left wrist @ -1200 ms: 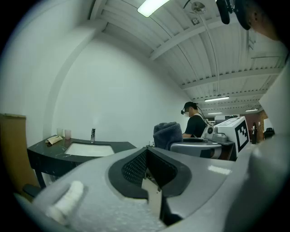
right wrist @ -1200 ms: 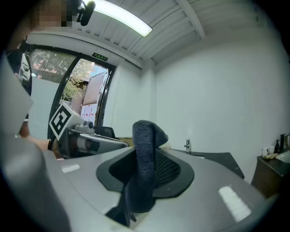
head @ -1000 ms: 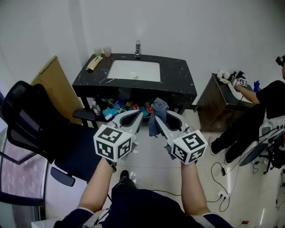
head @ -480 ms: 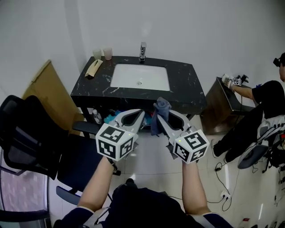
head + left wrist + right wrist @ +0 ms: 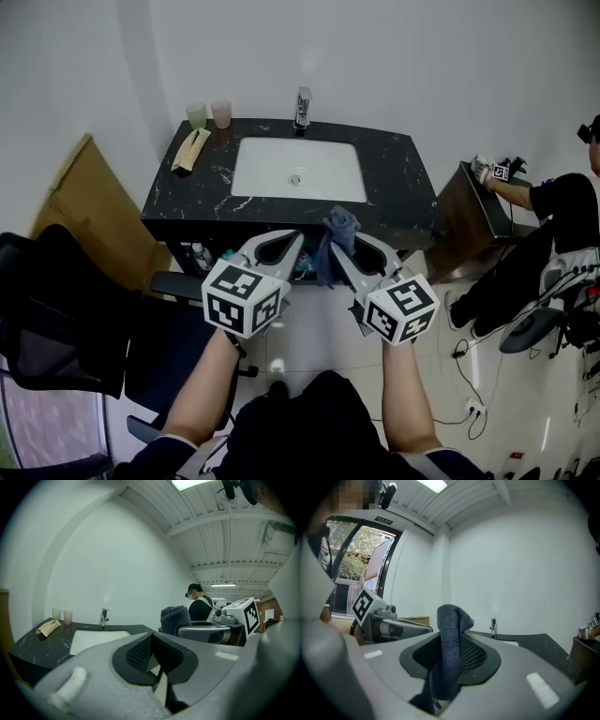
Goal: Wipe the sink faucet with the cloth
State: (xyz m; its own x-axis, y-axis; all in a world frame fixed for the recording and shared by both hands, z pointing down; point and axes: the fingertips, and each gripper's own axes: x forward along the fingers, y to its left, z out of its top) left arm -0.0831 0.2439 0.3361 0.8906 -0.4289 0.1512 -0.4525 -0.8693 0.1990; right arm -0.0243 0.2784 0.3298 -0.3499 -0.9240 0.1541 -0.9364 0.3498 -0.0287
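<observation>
Gripping: right tongs (image 5: 336,251) clamped on a dark blue terry cloth (image 5: 335,234), which stands up above the pads and hangs below them.
Other hand: left tongs (image 5: 298,246) pressed together with nothing between them, just beside the right pair.
Ahead: chrome sink faucet (image 5: 302,106) upright at the back edge of the black marble counter (image 5: 405,183), behind the white rectangular basin (image 5: 297,171), well apart from the cloth.
Back left corner: pale green cup (image 5: 196,114) and pink cup (image 5: 221,112), with a tan folded bundle (image 5: 189,150) in front.
Far right: seated person in black (image 5: 553,220).
</observation>
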